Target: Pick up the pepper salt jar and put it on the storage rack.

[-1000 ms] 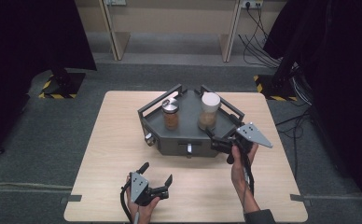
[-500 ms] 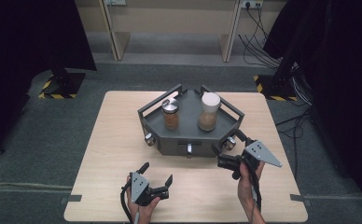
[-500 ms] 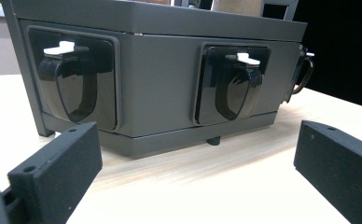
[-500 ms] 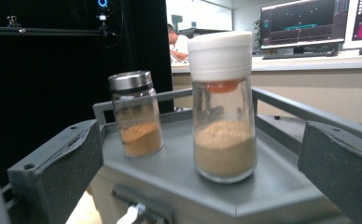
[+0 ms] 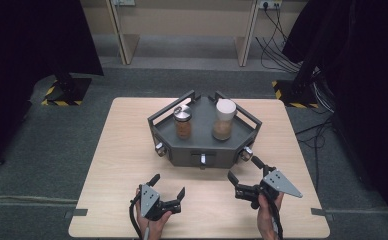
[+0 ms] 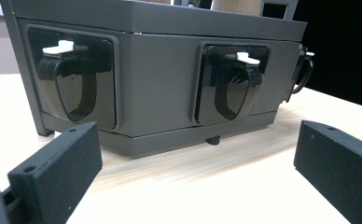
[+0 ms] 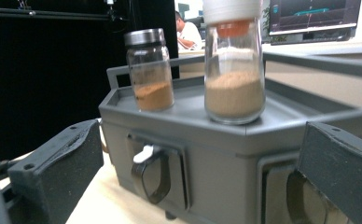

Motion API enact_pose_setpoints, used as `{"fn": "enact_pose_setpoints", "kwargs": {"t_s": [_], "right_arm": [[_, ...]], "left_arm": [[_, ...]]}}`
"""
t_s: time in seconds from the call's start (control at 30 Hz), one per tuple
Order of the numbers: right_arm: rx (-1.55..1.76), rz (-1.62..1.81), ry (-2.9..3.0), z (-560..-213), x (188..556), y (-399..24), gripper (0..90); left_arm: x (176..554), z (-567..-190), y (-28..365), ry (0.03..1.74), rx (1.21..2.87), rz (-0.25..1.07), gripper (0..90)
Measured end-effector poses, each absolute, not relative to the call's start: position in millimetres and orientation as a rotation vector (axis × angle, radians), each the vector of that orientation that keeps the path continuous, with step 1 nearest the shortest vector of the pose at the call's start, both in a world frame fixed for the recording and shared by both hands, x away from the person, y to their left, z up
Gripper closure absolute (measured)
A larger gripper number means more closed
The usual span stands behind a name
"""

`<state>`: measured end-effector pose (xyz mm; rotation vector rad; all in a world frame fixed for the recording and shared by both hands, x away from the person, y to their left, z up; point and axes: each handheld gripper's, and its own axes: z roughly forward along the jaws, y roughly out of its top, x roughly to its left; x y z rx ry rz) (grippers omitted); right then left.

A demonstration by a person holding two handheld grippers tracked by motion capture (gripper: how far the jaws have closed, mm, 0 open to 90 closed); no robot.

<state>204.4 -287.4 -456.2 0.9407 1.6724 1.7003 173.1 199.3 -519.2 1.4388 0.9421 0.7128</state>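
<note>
With both tools (image 5: 242, 176) (image 5: 168, 187) held apart, the jars (image 7: 234, 65) could be toppled if a drawer handle (image 7: 151, 175) is yanked.

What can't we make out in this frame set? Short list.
- Drawer contents: grey rack fronts shut in every view.
- White-capped jar: cap top cut by the right gripper view's upper edge.
- Right drawer handle: partly behind the right gripper jaw.
- Jar labels: too small in the high view.
</note>
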Motion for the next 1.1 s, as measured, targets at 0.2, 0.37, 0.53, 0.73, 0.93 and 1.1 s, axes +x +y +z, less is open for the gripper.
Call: {"fn": "enact_pose_setpoints", "kwargs": {"t_s": [0.2, 0.37, 0.53, 0.73, 0.93, 1.1], "right_arm": [[0.932, 1.682, 1.708, -468.8, 199.4, -286.3, 0.4], [0.931, 1.679, 1.745, -482.1, 195.1, -285.2, 0.5], [0.951, 1.696, 1.741, -491.0, 193.4, -285.9, 0.5], [0.963, 1.684, 1.749, -497.0, 191.0, -286.0, 0.5], [0.974, 1.676, 1.763, -502.8, 190.7, -286.1, 0.5], [0.958, 1.676, 1.795, -505.2, 191.3, -285.7, 0.5]], "left_arm": [[173.0, -519.3, 199.3, 0.943, 1.438, 0.713, 0.2], [172.9, -519.4, 199.3, 0.945, 1.435, 0.712, 0.2], [173.0, -519.5, 199.5, 0.946, 1.434, 0.711, 0.2], [173.1, -519.8, 199.8, 0.949, 1.429, 0.707, 0.2], [173.2, -519.7, 199.9, 0.953, 1.427, 0.704, 0.2], [173.2, -519.8, 200.0, 0.954, 1.426, 0.704, 0.2]]}}
